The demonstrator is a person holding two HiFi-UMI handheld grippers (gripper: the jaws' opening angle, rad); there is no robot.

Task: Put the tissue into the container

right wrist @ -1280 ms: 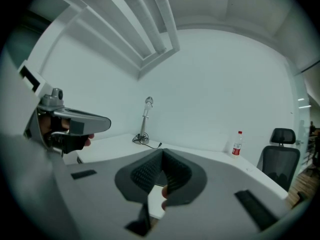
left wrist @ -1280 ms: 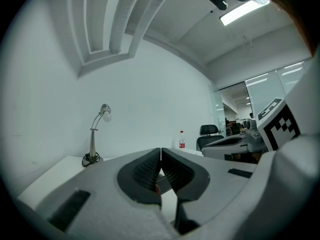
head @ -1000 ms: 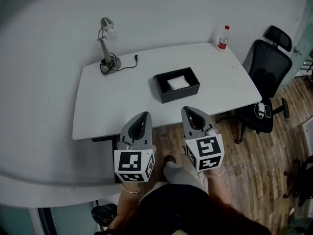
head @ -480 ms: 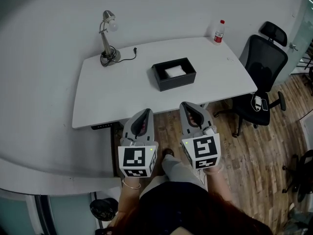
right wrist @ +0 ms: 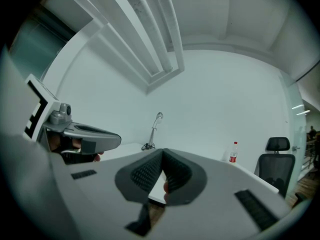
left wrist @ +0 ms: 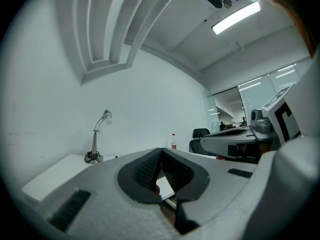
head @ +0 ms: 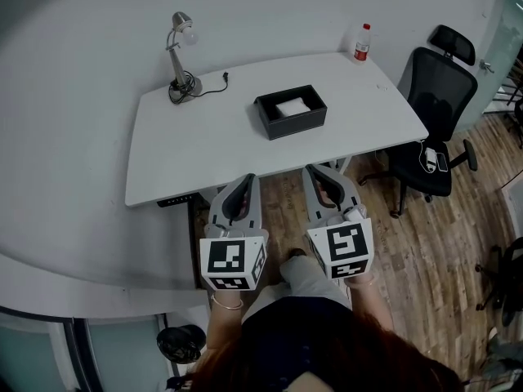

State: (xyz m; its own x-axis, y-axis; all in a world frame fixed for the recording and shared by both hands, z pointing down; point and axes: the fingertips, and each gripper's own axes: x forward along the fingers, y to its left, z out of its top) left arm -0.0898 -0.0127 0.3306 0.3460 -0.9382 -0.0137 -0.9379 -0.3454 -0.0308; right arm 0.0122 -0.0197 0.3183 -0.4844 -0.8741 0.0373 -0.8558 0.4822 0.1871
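Observation:
A black rectangular container point(head: 291, 112) stands in the middle of the white desk point(head: 204, 145), and a white tissue point(head: 292, 107) lies inside it. My left gripper point(head: 244, 181) and right gripper point(head: 320, 174) hang side by side over the wooden floor, short of the desk's near edge and well apart from the container. Both are shut with nothing between the pads. In the left gripper view the jaws meet at the tips point(left wrist: 160, 150); in the right gripper view the gripper point(right wrist: 162, 152) shows the same closed jaws.
A silver desk lamp point(head: 180, 55) with its cord stands at the desk's far left corner. A red-capped bottle point(head: 360, 42) sits at the far right corner. A black office chair point(head: 429, 113) stands to the right of the desk on the wooden floor point(head: 441, 243).
The whole view has drifted back from the desk: the desk and container sit higher and smaller in the head view, and both grippers sit slightly lower. Both stay shut.

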